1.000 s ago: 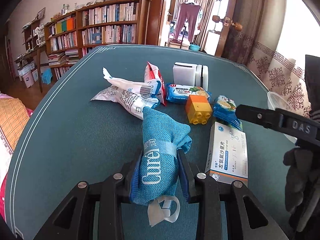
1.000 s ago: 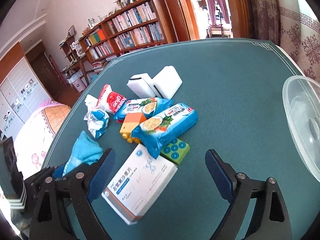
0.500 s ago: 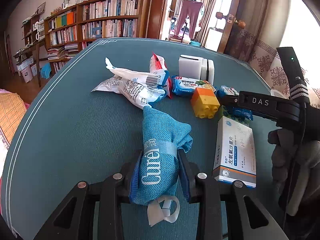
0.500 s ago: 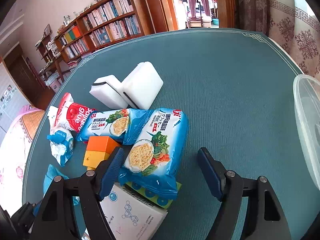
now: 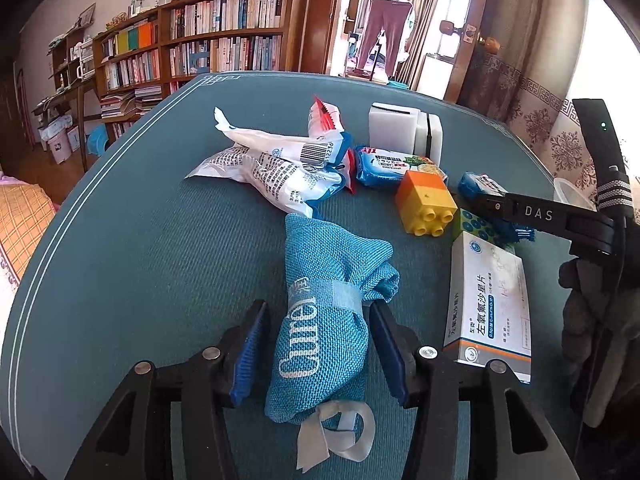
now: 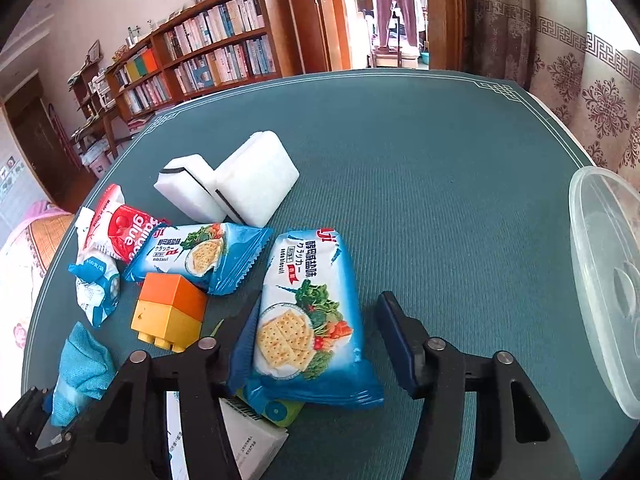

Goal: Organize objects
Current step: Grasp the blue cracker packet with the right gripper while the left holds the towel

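A blue mesh pouch (image 5: 320,320) marked "Curel" lies on the teal table between the fingers of my left gripper (image 5: 318,340), which is open with a gap on each side; the pouch also shows in the right wrist view (image 6: 80,372). My right gripper (image 6: 320,340) is open around a blue cracker packet (image 6: 308,312), its left finger beside the packet's edge. The packet rests partly on a green block (image 6: 280,410) and a white medicine box (image 5: 490,304). An orange and yellow block (image 6: 170,312) lies to its left.
A second cracker packet (image 6: 196,252), a red glue pack (image 6: 120,232), a white and blue wrapper (image 5: 276,164) and two white sponges (image 6: 236,184) lie in the pile. A clear plastic container (image 6: 604,280) stands at the right table edge. Bookshelves stand behind.
My left gripper has opened and let go of the blue pouch, which now lies on the table. My right gripper has moved forward and down around the cracker packet.
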`<state>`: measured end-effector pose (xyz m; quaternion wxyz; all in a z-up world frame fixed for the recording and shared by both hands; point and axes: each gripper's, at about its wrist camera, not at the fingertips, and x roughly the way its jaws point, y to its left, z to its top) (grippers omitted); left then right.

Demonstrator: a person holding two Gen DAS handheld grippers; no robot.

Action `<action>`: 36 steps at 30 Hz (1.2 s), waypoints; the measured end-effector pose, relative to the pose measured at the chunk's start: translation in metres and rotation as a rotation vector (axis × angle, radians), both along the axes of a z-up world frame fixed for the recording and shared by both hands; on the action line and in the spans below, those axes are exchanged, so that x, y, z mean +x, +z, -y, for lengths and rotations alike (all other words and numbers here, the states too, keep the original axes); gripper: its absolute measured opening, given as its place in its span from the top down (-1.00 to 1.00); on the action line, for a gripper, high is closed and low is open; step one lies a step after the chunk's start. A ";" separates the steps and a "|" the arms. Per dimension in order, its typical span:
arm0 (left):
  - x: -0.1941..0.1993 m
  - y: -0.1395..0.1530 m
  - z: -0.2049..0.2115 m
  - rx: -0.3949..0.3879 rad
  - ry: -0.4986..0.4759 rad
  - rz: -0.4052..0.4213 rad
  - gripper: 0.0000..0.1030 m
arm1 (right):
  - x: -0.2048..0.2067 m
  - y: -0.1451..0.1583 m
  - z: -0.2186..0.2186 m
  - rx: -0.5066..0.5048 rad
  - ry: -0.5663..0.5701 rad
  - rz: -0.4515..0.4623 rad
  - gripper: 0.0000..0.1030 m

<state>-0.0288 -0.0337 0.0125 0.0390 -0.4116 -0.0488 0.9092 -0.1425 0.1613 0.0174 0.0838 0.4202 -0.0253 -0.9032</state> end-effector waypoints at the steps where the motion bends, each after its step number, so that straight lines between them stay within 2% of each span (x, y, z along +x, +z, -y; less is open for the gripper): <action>1: 0.000 0.000 0.000 0.000 -0.006 -0.002 0.15 | 0.001 0.000 0.000 -0.006 0.010 -0.002 0.05; 2: 0.001 0.000 -0.001 -0.003 -0.010 -0.003 0.27 | 0.003 0.000 -0.001 -0.014 0.018 -0.003 0.08; 4: 0.001 0.001 -0.002 -0.004 -0.021 -0.006 0.29 | 0.007 0.000 -0.004 -0.027 0.027 -0.003 0.10; 13: 0.010 0.015 -0.012 -0.065 -0.005 -0.068 0.30 | 0.038 0.017 -0.025 -0.055 0.036 -0.049 0.12; 21: 0.018 0.034 -0.023 -0.068 0.005 -0.114 0.30 | 0.063 0.037 -0.050 -0.085 0.044 -0.076 0.20; 22: 0.018 0.037 -0.026 -0.070 0.002 -0.119 0.30 | 0.065 0.040 -0.054 -0.089 0.047 -0.081 0.27; 23: 0.019 0.039 -0.029 -0.072 -0.002 -0.123 0.30 | 0.067 0.041 -0.057 -0.085 0.048 -0.082 0.69; 27: 0.021 0.043 -0.041 -0.076 -0.014 -0.132 0.30 | 0.070 0.039 -0.067 -0.102 0.063 -0.061 0.71; 30: 0.024 0.045 -0.048 -0.076 -0.022 -0.135 0.30 | 0.072 0.032 -0.075 -0.146 0.069 -0.039 0.57; 32: 0.025 0.046 -0.051 -0.078 -0.025 -0.136 0.30 | 0.075 0.028 -0.080 -0.192 0.094 -0.022 0.00; 33: 0.025 0.046 -0.052 -0.077 -0.028 -0.135 0.30 | 0.078 0.027 -0.081 -0.199 0.105 -0.021 -0.10; 36: 0.026 0.046 -0.057 -0.077 -0.030 -0.135 0.30 | 0.088 0.023 -0.071 -0.130 0.155 -0.023 -0.15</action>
